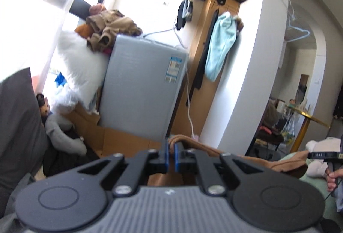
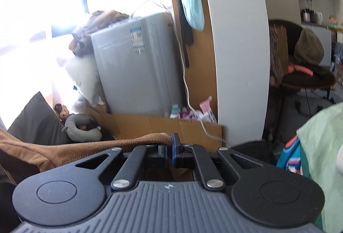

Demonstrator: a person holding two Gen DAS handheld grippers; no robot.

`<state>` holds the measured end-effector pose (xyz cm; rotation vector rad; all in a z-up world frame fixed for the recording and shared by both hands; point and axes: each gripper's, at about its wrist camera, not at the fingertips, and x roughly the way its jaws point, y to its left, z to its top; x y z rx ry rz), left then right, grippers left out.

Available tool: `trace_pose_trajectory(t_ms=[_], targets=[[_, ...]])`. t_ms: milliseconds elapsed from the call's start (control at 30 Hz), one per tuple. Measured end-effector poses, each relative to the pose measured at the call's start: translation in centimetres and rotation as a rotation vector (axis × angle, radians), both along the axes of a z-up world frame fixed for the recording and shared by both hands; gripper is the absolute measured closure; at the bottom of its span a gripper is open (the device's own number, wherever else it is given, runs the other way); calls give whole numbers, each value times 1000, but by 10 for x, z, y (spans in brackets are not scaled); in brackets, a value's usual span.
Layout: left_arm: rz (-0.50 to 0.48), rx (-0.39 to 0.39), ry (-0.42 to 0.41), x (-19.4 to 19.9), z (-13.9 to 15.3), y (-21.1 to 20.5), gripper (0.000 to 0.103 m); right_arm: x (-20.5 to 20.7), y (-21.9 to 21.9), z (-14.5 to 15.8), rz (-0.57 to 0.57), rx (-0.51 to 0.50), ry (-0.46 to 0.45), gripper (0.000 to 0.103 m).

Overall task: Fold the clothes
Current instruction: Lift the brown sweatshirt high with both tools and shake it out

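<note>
Both tongs, left gripper [image 1: 170, 154] and right gripper [image 2: 169, 150], pinched the soft brown fleece garment [image 1: 214, 152], which needed even tension.

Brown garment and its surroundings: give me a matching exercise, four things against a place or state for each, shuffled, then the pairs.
Things:
1. brown garment
2. mint towel
3. grey appliance
4. white cable

Places or states:
A. standing behind flattened cardboard
B. hanging on the wooden panel
C. pinched in the left claw and right claw
D. trailing down beside the grey appliance

Pairs: 1-C, 2-B, 3-A, 4-D
</note>
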<state>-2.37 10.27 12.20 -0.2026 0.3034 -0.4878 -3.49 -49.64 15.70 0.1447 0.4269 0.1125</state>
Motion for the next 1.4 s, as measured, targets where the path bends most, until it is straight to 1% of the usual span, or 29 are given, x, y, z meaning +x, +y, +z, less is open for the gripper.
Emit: trace_pose_trajectory(t_ms=[133, 233, 300, 467, 600, 667, 800, 1000, 1133, 1267, 1400], targets=[[9, 7, -11, 1, 8, -2, 98, 2, 0, -2, 4, 6, 2, 101], [13, 12, 15, 10, -2, -3, 98, 10, 0, -20, -3, 15, 41, 101], [17, 21, 41, 19, -14, -4, 98, 19, 3, -35, -4, 21, 80, 101], [36, 26, 143, 45, -58, -1, 98, 48, 14, -78, -9, 19, 184, 101], [55, 29, 237, 77, -97, 4, 98, 81, 23, -117, -11, 17, 287, 101], [63, 29, 280, 94, -117, 7, 98, 97, 31, -137, -7, -5, 331, 101], [75, 45, 360, 127, -158, 11, 98, 133, 44, -184, -3, -21, 427, 101], [104, 63, 467, 177, -222, 21, 98, 192, 64, -256, 24, -60, 528, 101], [117, 77, 506, 208, -258, 28, 98, 233, 77, -295, 51, -94, 567, 101], [131, 90, 517, 235, -287, 34, 98, 278, 89, -321, 85, -126, 583, 101], [150, 95, 524, 250, -308, 41, 98, 321, 103, -343, 146, -182, 585, 101]])
